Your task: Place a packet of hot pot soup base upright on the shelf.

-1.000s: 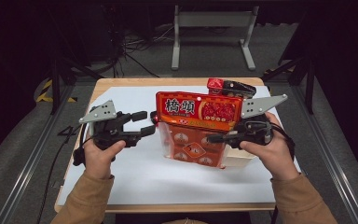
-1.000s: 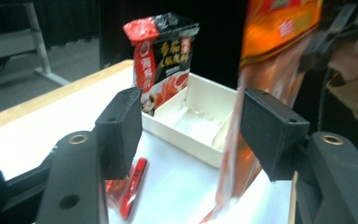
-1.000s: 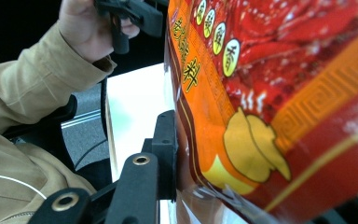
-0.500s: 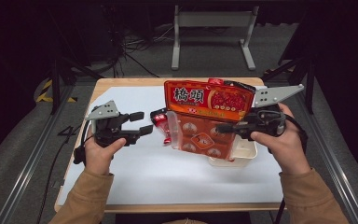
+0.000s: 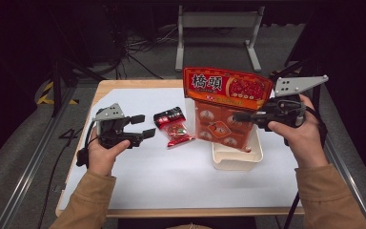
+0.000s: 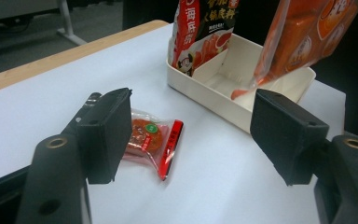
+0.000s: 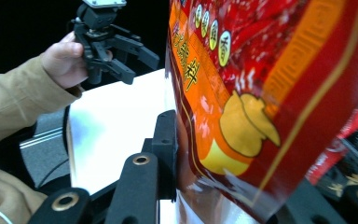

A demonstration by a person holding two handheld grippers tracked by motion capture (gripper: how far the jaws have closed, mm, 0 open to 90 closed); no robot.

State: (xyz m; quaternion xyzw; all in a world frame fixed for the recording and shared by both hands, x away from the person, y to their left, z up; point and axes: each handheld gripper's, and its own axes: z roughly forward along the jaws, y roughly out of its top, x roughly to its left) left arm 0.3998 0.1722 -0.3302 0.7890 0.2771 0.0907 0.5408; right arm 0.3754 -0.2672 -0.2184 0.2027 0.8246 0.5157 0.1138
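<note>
The right gripper (image 5: 242,117) is clamped on the side of a big orange snack bag (image 5: 224,107), holding it upright in the air over the white tray (image 5: 236,160) near the table's right edge, its bottom corner dipping into the tray, presumably so that what is inside can drop out or be pulled free. In the right gripper view one jaw presses flat on the foil; the other is hidden behind the bag, so the grip on that side is a guess. The left gripper (image 5: 142,126) hangs low near the left edge of the white surface (image 5: 138,176), its jaws well apart and holding nothing; they have just been opening. Between them in the left gripper view lies a small red sachet (image 6: 151,140), flat on the sheet just left of the tray, likely next to be picked up. Another red packet (image 6: 200,28) stands in the tray's far compartment.
</note>
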